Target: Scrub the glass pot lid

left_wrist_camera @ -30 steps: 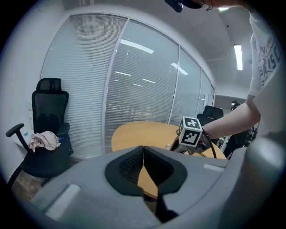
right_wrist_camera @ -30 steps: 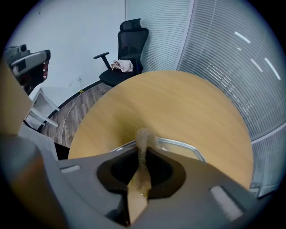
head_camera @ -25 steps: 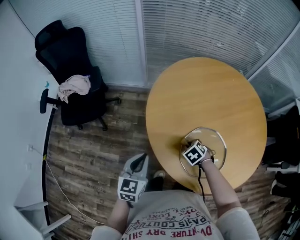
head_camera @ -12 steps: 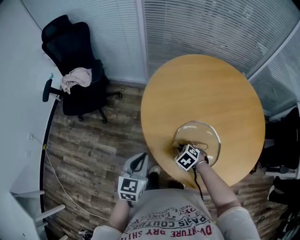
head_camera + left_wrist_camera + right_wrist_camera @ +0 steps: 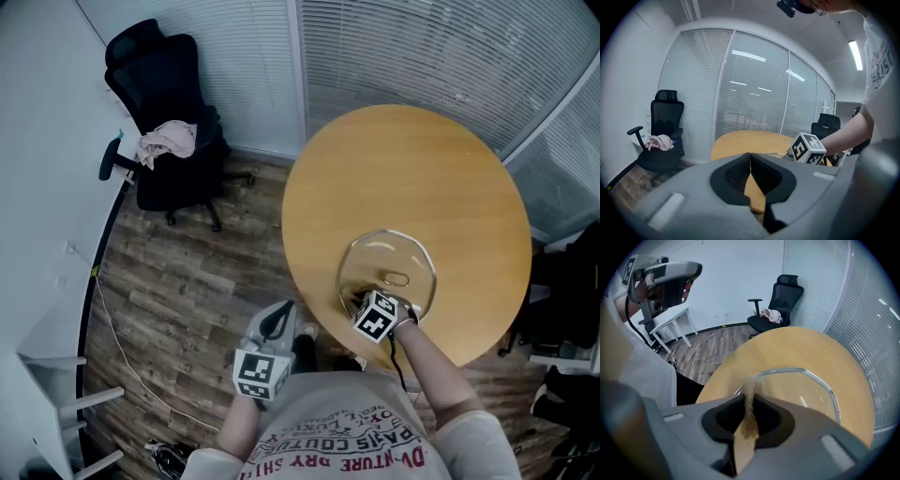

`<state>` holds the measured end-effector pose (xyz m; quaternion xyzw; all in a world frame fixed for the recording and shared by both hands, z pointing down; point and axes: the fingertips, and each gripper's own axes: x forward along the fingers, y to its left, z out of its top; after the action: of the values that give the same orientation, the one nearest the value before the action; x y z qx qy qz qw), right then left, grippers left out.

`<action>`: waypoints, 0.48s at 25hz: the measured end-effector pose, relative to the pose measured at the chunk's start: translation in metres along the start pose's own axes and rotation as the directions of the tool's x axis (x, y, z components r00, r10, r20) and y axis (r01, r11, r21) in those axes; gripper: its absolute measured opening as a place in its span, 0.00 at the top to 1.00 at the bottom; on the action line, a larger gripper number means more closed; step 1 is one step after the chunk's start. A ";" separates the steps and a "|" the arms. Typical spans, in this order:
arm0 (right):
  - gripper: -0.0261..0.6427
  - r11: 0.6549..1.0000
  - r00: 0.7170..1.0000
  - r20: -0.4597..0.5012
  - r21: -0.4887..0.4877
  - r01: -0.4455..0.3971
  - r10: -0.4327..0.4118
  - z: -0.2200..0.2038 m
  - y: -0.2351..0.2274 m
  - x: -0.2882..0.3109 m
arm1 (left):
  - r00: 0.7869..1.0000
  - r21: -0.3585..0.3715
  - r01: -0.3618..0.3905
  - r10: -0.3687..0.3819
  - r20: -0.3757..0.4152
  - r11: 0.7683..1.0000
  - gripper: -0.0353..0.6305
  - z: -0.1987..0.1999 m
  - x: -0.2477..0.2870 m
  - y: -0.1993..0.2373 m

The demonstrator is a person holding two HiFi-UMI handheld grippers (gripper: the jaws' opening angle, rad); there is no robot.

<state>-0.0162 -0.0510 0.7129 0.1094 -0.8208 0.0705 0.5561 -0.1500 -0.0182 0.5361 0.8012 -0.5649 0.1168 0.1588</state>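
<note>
A glass pot lid with a metal rim lies flat on the round wooden table, near its front edge; its handle sits in the middle. My right gripper rests on the lid's near left rim, shut on a thin tan scrub pad. In the right gripper view the pad sticks out of the right gripper against the lid. My left gripper hangs beside the table over the floor. In its own view the left gripper is shut with nothing in it.
A black office chair with a pale cloth on it stands at the back left by the blinds. A thin cable trails along the wooden floor. A white desk stands by the wall. Dark furniture sits right of the table.
My right gripper has slid with the pad from the lid's middle toward its near left rim. The head view has shifted a little. The left gripper has stayed put.
</note>
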 end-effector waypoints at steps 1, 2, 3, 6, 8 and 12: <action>0.88 1.000 1.000 0.000 -0.008 -0.008 0.008 -0.004 0.005 -0.002 | 1.000 0.002 -0.002 0.002 0.004 1.000 0.93 0.001 -0.003 -0.003; 0.88 1.000 1.000 0.001 -0.014 -0.016 0.016 -0.008 0.010 -0.003 | 1.000 0.005 -0.003 0.003 0.007 1.000 0.93 0.001 -0.006 -0.007; 0.88 1.000 1.000 0.002 -0.020 -0.024 0.024 -0.012 0.015 -0.005 | 1.000 0.008 -0.006 0.005 0.009 1.000 0.93 0.002 -0.008 -0.010; 0.88 0.999 0.999 0.010 -0.036 -0.041 0.041 -0.024 0.027 -0.012 | 1.000 0.018 -0.016 0.016 0.019 1.000 0.93 0.002 -0.015 -0.020; 0.88 0.997 0.999 0.008 -0.048 -0.052 0.052 -0.036 0.033 -0.015 | 0.999 0.023 -0.022 0.021 0.026 0.999 0.93 0.002 -0.018 -0.029; 0.88 0.996 0.998 0.012 -0.055 -0.069 0.070 -0.056 0.043 -0.023 | 0.999 0.027 -0.025 0.025 0.034 0.999 0.94 -0.002 -0.023 -0.049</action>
<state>0.0311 0.0062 0.7131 0.0663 -0.8295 0.0667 0.5506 -0.1116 0.0177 0.5230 0.7980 -0.5759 0.1130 0.1371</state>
